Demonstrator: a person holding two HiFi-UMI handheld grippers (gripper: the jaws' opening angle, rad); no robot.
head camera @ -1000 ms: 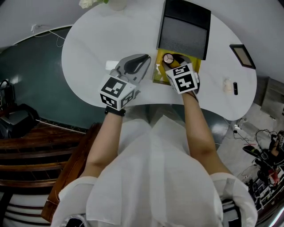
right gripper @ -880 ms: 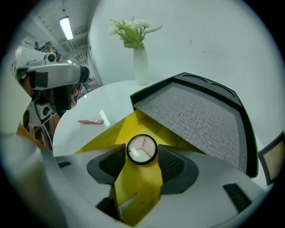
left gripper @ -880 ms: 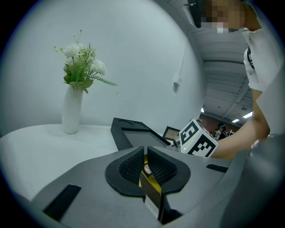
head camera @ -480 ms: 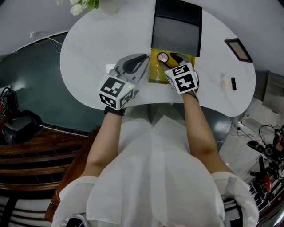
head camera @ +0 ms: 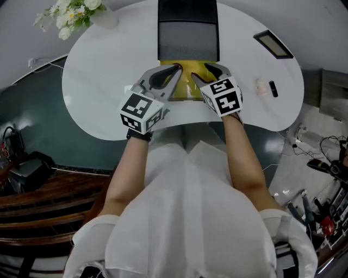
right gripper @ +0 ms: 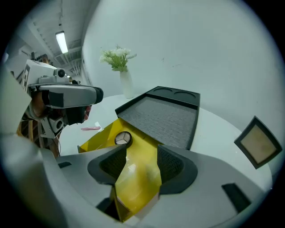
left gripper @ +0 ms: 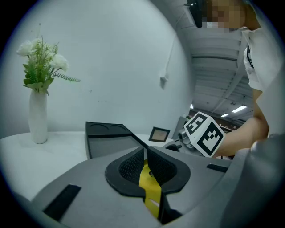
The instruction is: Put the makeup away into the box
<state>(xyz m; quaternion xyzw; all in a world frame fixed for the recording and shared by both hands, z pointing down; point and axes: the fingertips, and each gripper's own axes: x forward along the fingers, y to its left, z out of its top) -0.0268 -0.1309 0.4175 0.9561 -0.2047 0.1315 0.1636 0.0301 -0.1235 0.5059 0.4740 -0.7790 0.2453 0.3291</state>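
Observation:
A flat yellow package (head camera: 188, 82) lies at the near edge of the white table (head camera: 103, 70), against the open black box (head camera: 187, 33). A small round makeup item (right gripper: 123, 139) rests on the package (right gripper: 133, 171). My left gripper (head camera: 174, 70) is shut on the package's left edge, and a yellow strip (left gripper: 150, 189) shows between the jaws of this gripper (left gripper: 146, 164). My right gripper (head camera: 211, 69) is shut on the package's right side, and yellow fills the gap of this gripper (right gripper: 140, 162). The black box (right gripper: 160, 116) has a grey lining and two round recesses.
A white vase of flowers (head camera: 76, 13) stands at the far left of the table. A small framed square (head camera: 273, 44) and two small items (head camera: 266, 87) lie at the right. A pink item (right gripper: 91, 128) lies on the table beyond the package.
My left gripper has moved right and shut on the package's left edge. The package now sits closer under the black box. The head view has shifted, so everything sits further left.

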